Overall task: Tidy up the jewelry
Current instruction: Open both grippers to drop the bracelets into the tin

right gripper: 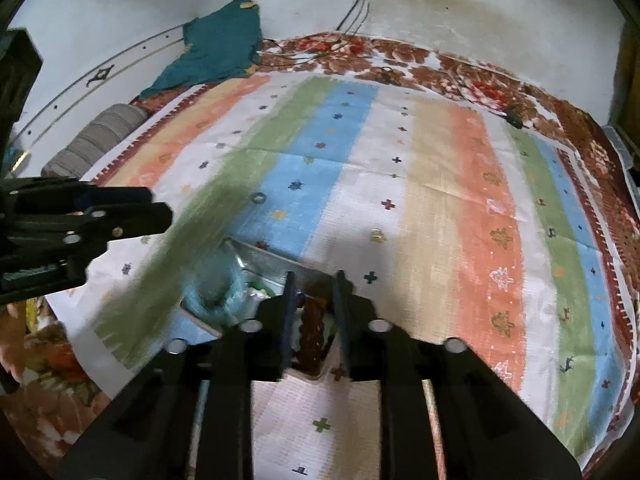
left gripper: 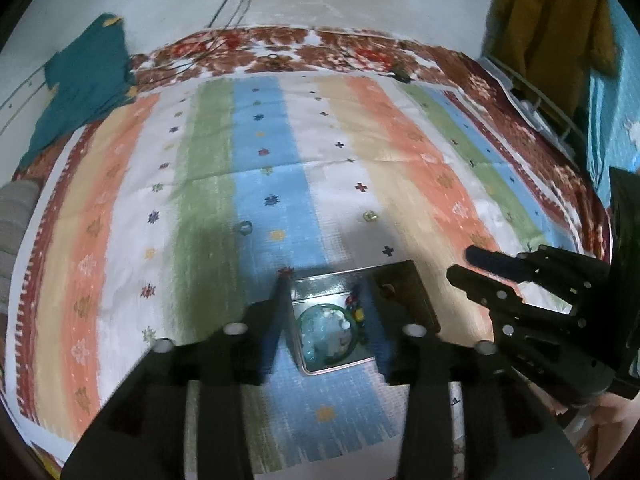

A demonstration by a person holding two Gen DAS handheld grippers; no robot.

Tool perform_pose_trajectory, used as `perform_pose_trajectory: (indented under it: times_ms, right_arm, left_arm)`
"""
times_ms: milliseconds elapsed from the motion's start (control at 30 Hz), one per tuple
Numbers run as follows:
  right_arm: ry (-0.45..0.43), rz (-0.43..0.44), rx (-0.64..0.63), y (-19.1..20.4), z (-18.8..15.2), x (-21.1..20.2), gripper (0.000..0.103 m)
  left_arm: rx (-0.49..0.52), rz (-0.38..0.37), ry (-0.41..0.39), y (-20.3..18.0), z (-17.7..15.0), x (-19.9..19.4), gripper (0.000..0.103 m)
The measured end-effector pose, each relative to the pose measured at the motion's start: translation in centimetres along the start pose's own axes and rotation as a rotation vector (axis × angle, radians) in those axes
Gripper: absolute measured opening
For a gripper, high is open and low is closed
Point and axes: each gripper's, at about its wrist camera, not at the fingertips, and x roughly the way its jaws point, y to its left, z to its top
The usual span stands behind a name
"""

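Bed [left gripper: 460, 60] w/ red floral cover fills both views, a striped cloth [left gripper: 248, 184] (orange, green, blue, white bands w/ small cross motifs) spread over it. Teal garment [right gripper: 220, 44] lies at far left edge against the wall; grey ribbed roll [right gripper: 96, 136] just below it. Metal tin [left gripper: 320, 280], open top, sits on the blue/white stripes, low centre in left wrist view, lying between the two fingers of the left gripper [left gripper: 332, 276]. That gripper is spread wide, one finger on each side of the tin; contact w/ its walls can't be told. Inside the tin: a round greenish-clear bangle [left gripper: 326, 334] w/ pale bits, plus small coloured pieces by its right wall, too blurred to name. Right gripper [right gripper: 314, 280] is at a narrow gap, fingers framing a reddish-brown beaded piece [right gripper: 314, 328] at the tin's [right gripper: 264, 260] near right corner; whether fingers actually pinch it can't be told. In left view the right gripper [left gripper: 460, 264] comes in from the right, tips near the tin's brown right side. Two small rings lie loose on the cloth beyond the tin, well apart: a greenish ring [left gripper: 244, 227] on the blue stripe, a gold-tone ring [left gripper: 370, 216] on the white stripe.
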Motion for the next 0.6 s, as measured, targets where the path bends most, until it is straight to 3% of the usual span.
perform_pose_trajectory:
  times_ms: [200,333,600]
  right_arm:
    - [0.013,-0.011,0.017,-0.9,0.3,0.3,0.037]
    - [0.022,-0.008,0.027,-1.4,0.6,0.8,0.045]
    - [0.048,-0.01,0.046,-2.5,1.4,2.1,0.054]
  left_arm:
    - [-0.015,0.017,0.007,0.7,0.0,0.2,0.04]
    - [-0.02,0.021,0.005,0.9,0.2,0.3,0.05]
    - [-0.051,0.05,0.019,2.1,0.7,1.1,0.058]
